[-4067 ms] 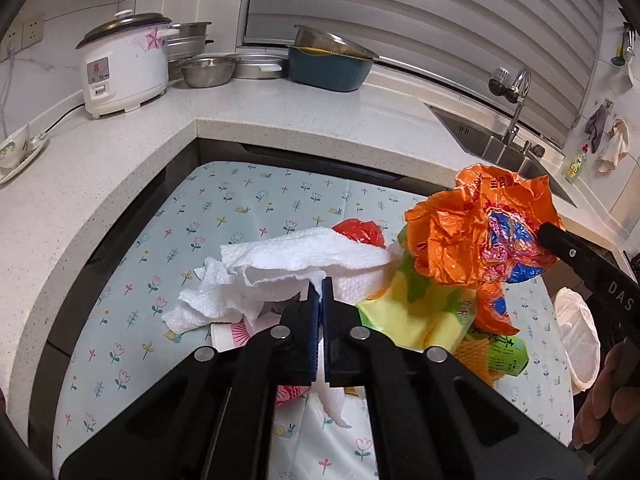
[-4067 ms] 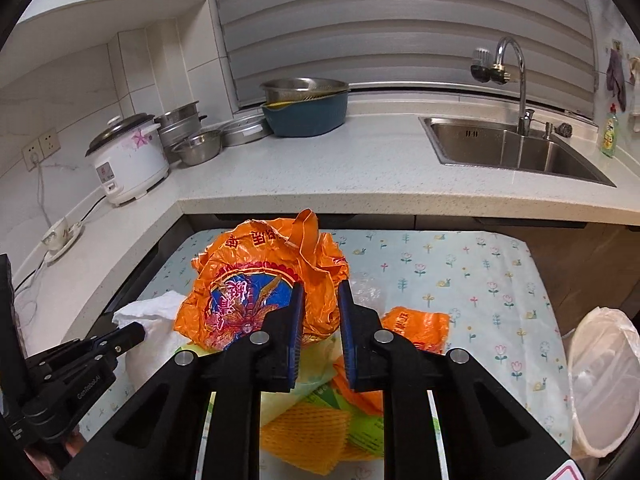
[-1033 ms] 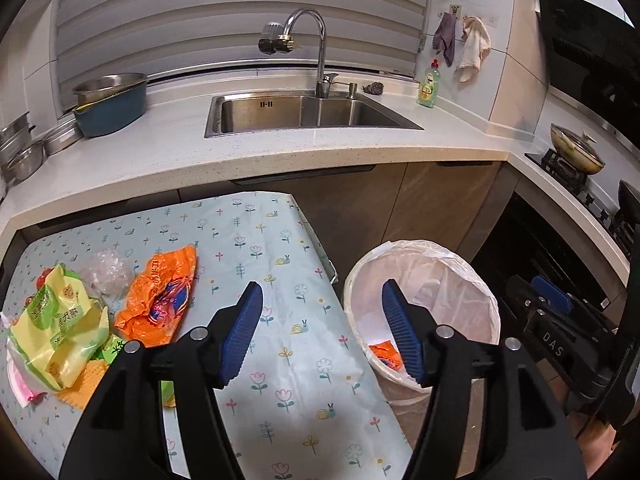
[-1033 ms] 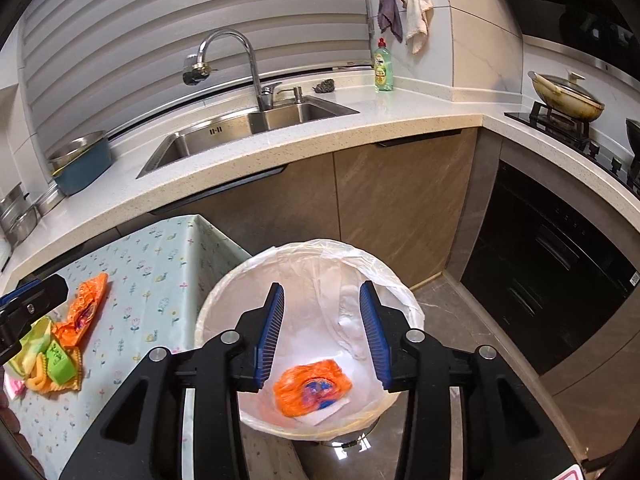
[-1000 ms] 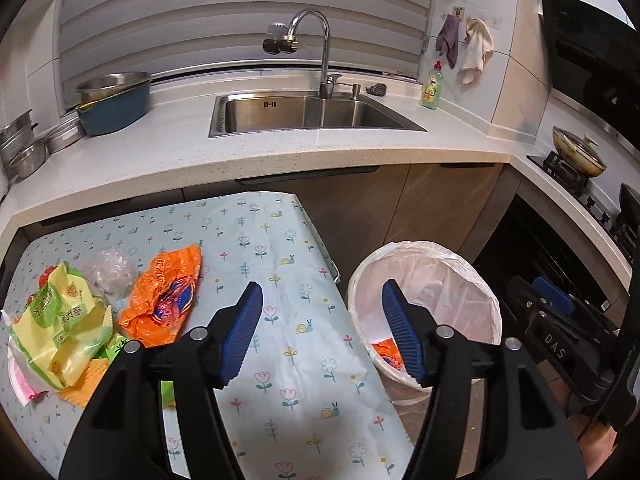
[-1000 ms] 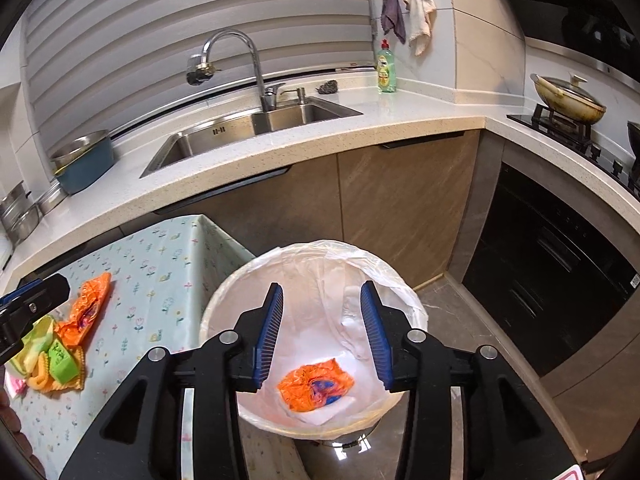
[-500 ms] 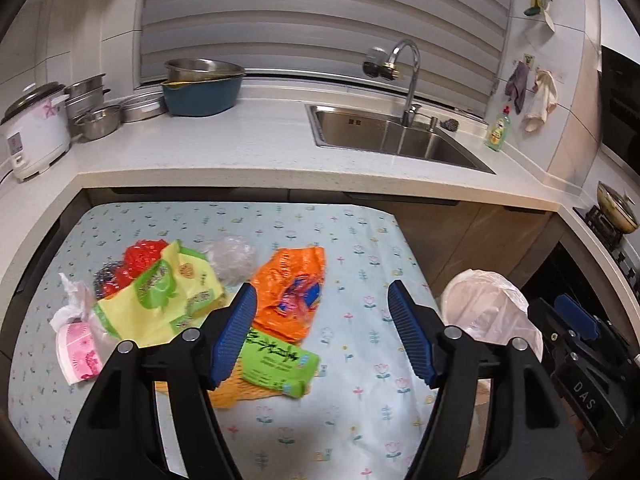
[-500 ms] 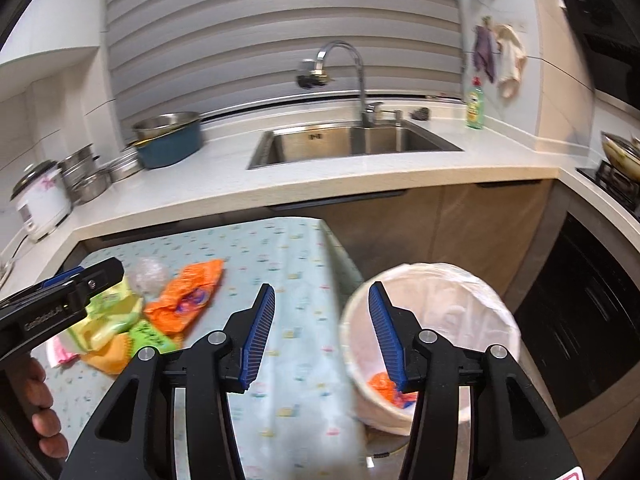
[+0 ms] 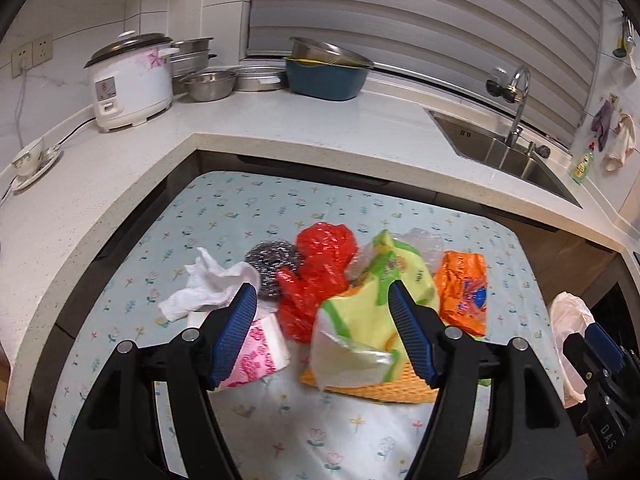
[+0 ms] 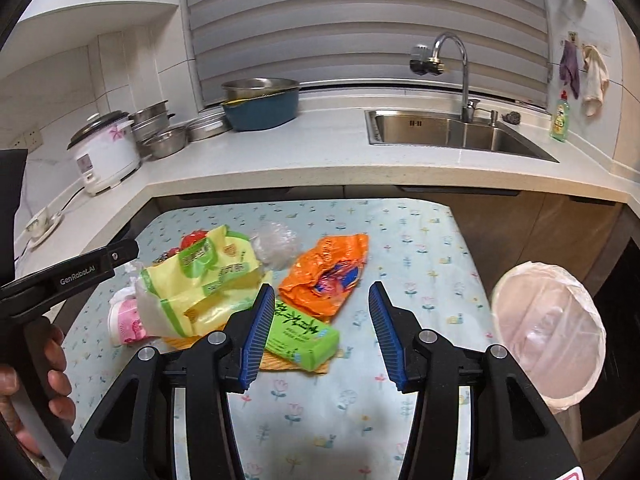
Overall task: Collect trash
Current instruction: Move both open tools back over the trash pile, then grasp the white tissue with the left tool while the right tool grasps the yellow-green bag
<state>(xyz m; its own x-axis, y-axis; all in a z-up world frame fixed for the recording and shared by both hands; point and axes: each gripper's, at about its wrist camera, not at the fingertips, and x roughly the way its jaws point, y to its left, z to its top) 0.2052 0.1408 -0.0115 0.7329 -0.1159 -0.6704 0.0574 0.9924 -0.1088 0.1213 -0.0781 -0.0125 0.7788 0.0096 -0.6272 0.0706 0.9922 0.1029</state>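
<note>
A pile of trash lies on the flowered tablecloth (image 9: 248,216): a white tissue (image 9: 208,286), a steel scourer (image 9: 272,260), a red bag (image 9: 316,276), a yellow-green wrapper (image 9: 360,320), an orange wrapper (image 9: 464,292) and a pink packet (image 9: 256,356). My left gripper (image 9: 322,300) hovers open above the red bag and the yellow-green wrapper, with nothing held. My right gripper (image 10: 318,294) is open and empty over the orange wrapper (image 10: 328,272) and a green packet (image 10: 300,336). The white-lined bin (image 10: 548,328) stands to the right of the table.
A worktop wraps around the table with a rice cooker (image 9: 128,84), steel bowls (image 9: 208,84), a blue basin (image 9: 328,76) and a sink (image 10: 452,132) with a tap. A hand (image 10: 56,368) holds the left gripper's handle. Dark cabinets stand at the right.
Both grippers have swung left, away from the bin and back over the trash pile on the table. Both stay open with nothing between the fingers.
</note>
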